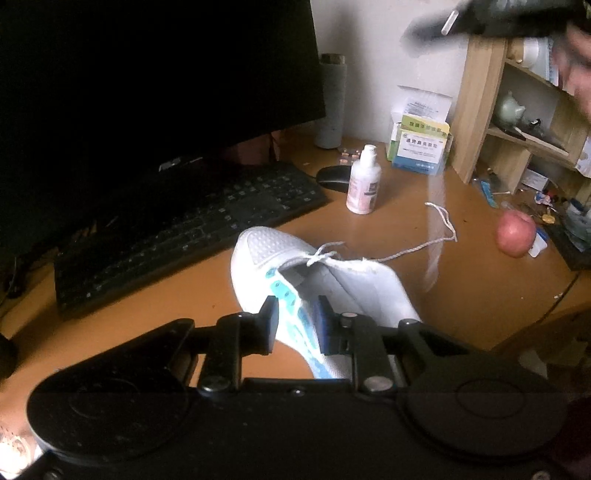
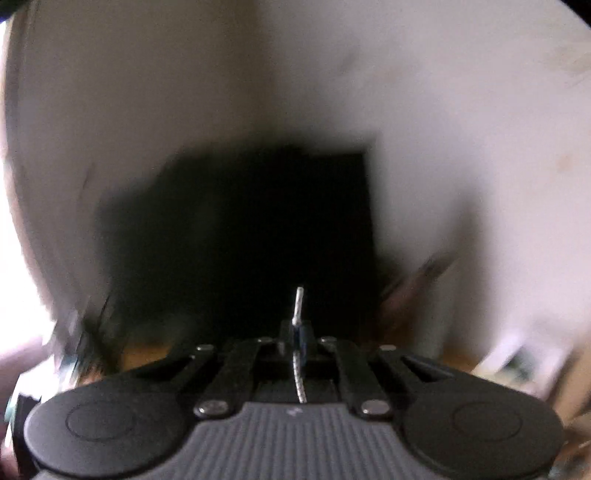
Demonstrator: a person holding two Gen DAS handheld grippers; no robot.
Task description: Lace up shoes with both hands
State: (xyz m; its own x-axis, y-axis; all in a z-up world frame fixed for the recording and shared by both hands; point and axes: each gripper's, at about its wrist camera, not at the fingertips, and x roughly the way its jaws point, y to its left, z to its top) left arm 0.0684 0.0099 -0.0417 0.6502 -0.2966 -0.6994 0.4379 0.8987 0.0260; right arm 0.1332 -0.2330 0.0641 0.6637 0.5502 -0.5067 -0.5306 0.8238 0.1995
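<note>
A white shoe (image 1: 332,280) with teal eyelets lies on the orange desk, toe pointing away. My left gripper (image 1: 295,314) is open, its jaws on either side of the shoe's teal eyelet row, not clamped. A white lace (image 1: 417,249) runs from the front eyelets to the right and rises in a blurred streak. My right gripper (image 1: 480,18) is high at the top right, blurred. In the right wrist view it (image 2: 298,332) is shut on the lace end, with the lace tip (image 2: 298,301) sticking out past the jaws.
A black keyboard (image 1: 177,236) and a dark monitor (image 1: 147,92) stand to the left. A mouse (image 1: 334,177), a white bottle (image 1: 364,181), medicine boxes (image 1: 421,147), a red apple (image 1: 515,234) and a wooden shelf (image 1: 517,122) lie beyond the shoe.
</note>
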